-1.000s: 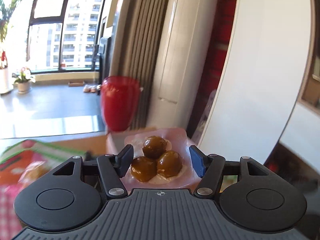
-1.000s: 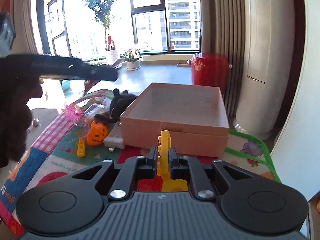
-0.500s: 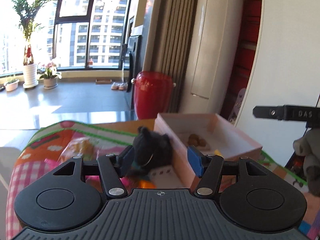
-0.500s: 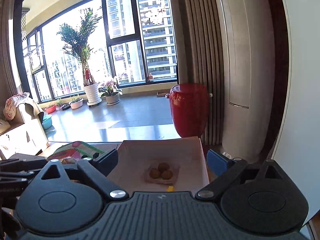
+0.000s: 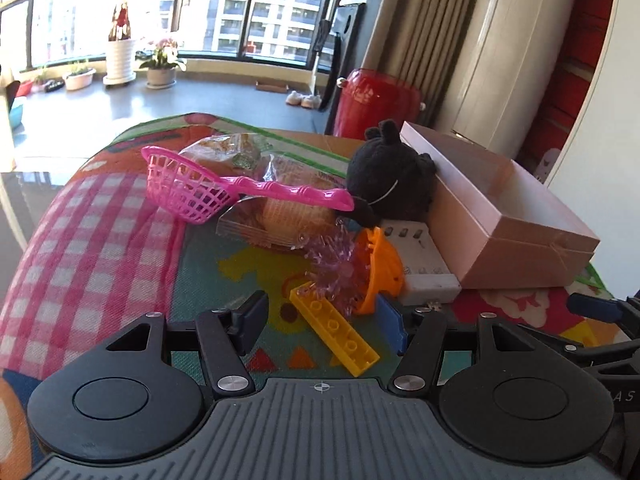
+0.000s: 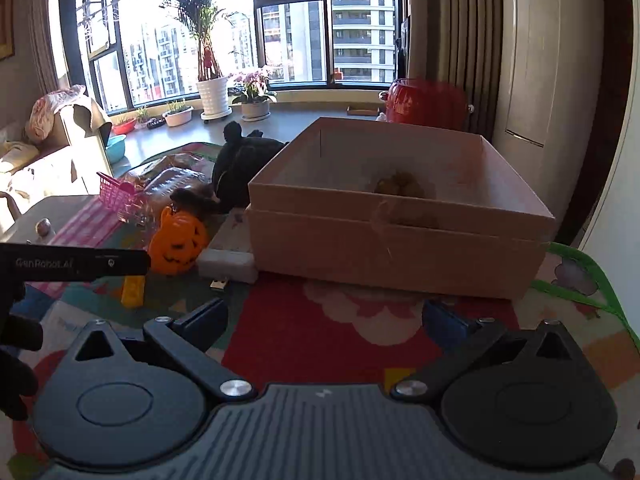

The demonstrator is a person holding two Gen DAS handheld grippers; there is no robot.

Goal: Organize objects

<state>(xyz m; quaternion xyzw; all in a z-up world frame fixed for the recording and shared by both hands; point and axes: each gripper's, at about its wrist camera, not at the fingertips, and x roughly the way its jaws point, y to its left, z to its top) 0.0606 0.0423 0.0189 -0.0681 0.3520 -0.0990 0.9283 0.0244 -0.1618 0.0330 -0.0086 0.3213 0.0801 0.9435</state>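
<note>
My left gripper [image 5: 320, 320] is open and low over the patterned mat. A yellow brick [image 5: 336, 332] lies flat between its fingers, and the pads do not touch it. Just beyond are an orange pumpkin toy [image 5: 380, 268], a purple spiky clear piece [image 5: 340, 268] and a white charger [image 5: 424, 268]. My right gripper [image 6: 326, 318] hovers in front of the pink box [image 6: 400, 248]; its jaws are opening and nothing is between them. A packet of brown balls [image 6: 398, 184] lies inside the box. A black plush [image 6: 244, 164] leans on the box's left side.
A pink plastic basket scoop [image 5: 188, 184] rests on wrapped bread packets [image 5: 296, 212] at the far left of the pile. A red stool [image 6: 428, 100] stands on the floor behind the box. A white wall panel [image 5: 600, 128] rises close on the right.
My left gripper left the box, swung left and sank over the yellow brick on the mat. My right gripper opened, let go of its yellow brick at the box and dropped back in front of it.
</note>
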